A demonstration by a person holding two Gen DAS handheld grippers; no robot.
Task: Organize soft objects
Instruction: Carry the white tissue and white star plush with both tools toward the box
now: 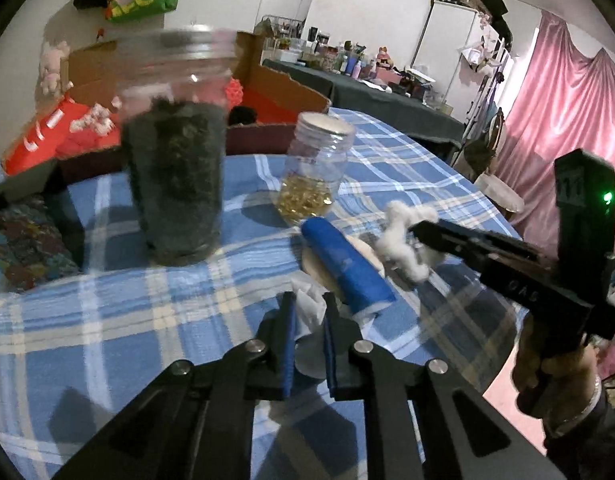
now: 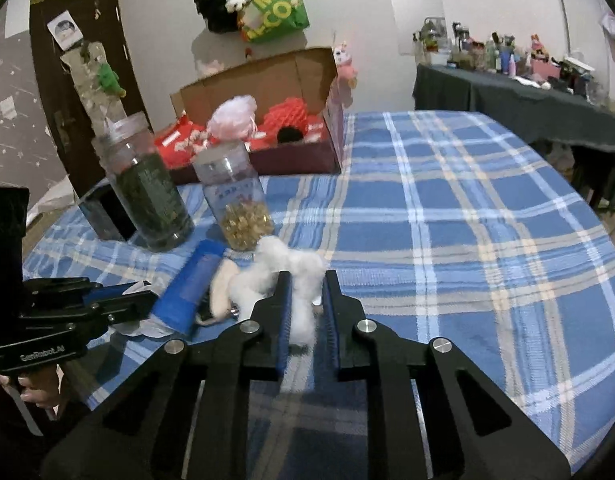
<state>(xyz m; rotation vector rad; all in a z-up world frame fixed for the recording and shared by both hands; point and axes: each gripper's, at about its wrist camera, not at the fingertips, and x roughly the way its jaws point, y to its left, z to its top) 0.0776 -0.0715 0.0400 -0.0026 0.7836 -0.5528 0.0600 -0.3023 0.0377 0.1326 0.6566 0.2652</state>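
White cotton wool [image 2: 297, 280] is pinched between the narrowed pads of the right claw [image 2: 305, 280], low over the blue plaid desk [image 2: 467, 240]. A crumpled white tissue [image 1: 309, 306] is clamped in the left claw [image 1: 309, 300]. Beside both, a blue roll [image 1: 345, 264] is laid.

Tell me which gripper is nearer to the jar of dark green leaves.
Left. The left gripper sits just in front of the jar of dark green leaves, clamped on a white tissue. The right gripper is farther over, beyond the blue roll, shut on the cotton.
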